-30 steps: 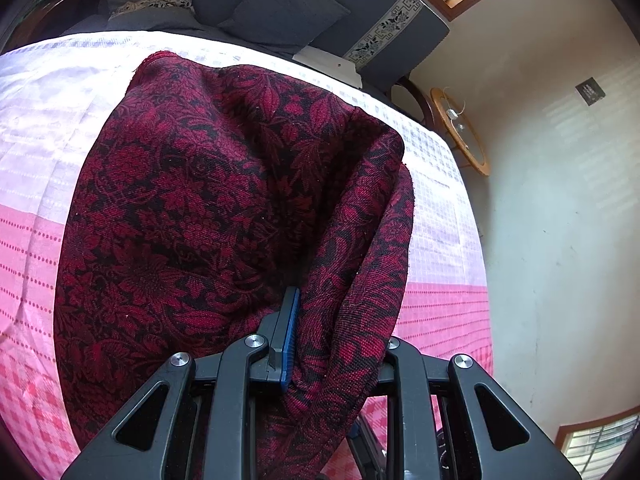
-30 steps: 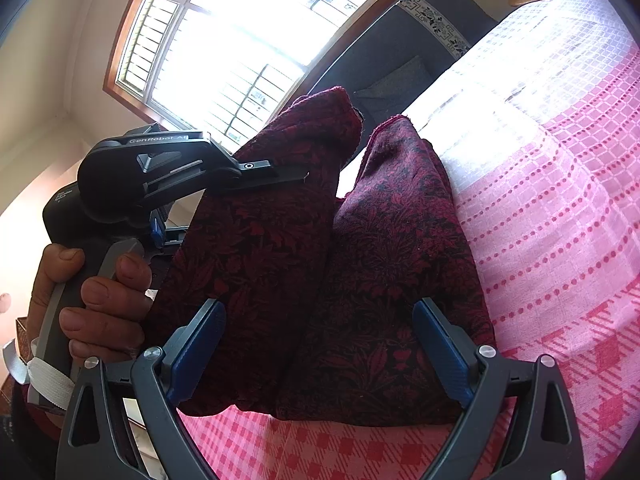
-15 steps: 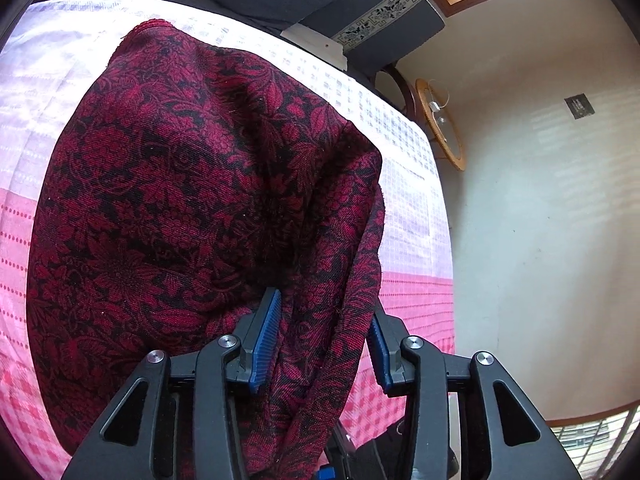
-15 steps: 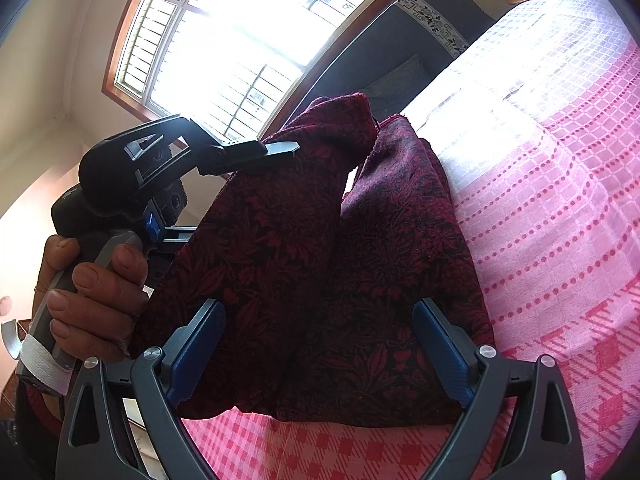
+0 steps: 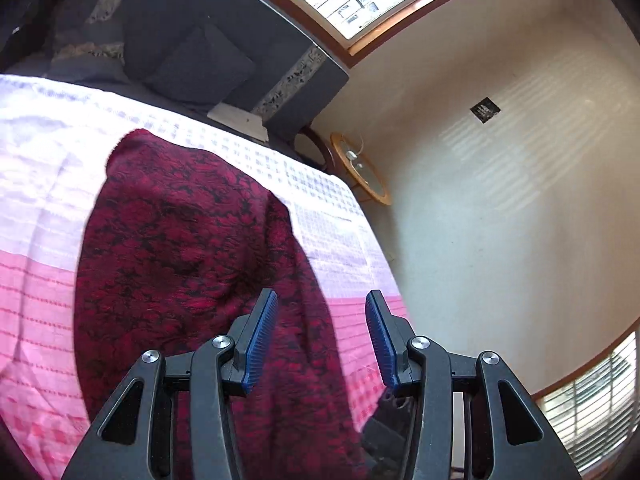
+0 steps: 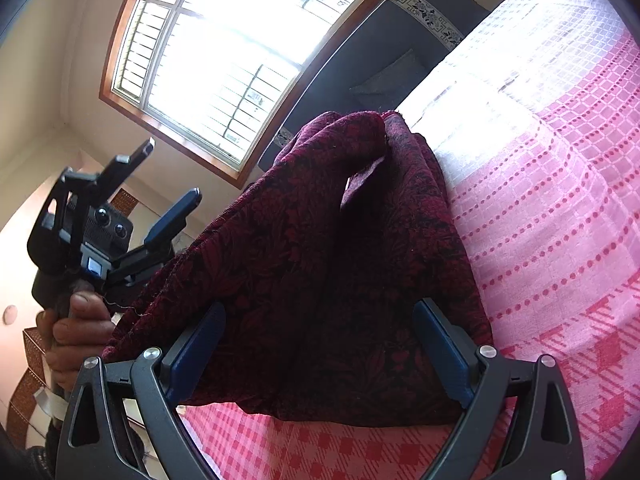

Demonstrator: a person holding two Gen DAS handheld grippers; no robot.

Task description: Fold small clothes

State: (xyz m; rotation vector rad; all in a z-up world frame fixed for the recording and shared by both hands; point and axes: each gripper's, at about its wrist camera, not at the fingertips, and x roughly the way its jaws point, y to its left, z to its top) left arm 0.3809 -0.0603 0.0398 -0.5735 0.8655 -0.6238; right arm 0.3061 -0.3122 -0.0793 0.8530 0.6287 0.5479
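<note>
- Daylight, strong: the window (image 6: pixel 224 60) at my right wrist's eleven o'clock is blown to white, bars half dissolved.
- Glare: the bedspread (image 6: pixel 560 128) washes out near two o'clock where sun lands.
- Striped light from blinds falls on the wall (image 5: pixel 500 160) at my left wrist's two o'clock.
- Shadow: the dark red cloth (image 6: pixel 320 280) loses its pattern in deep folds.
- Motion blur softens my left view's cloth.
- Fisheye bending, black vignette at all corners.
</note>
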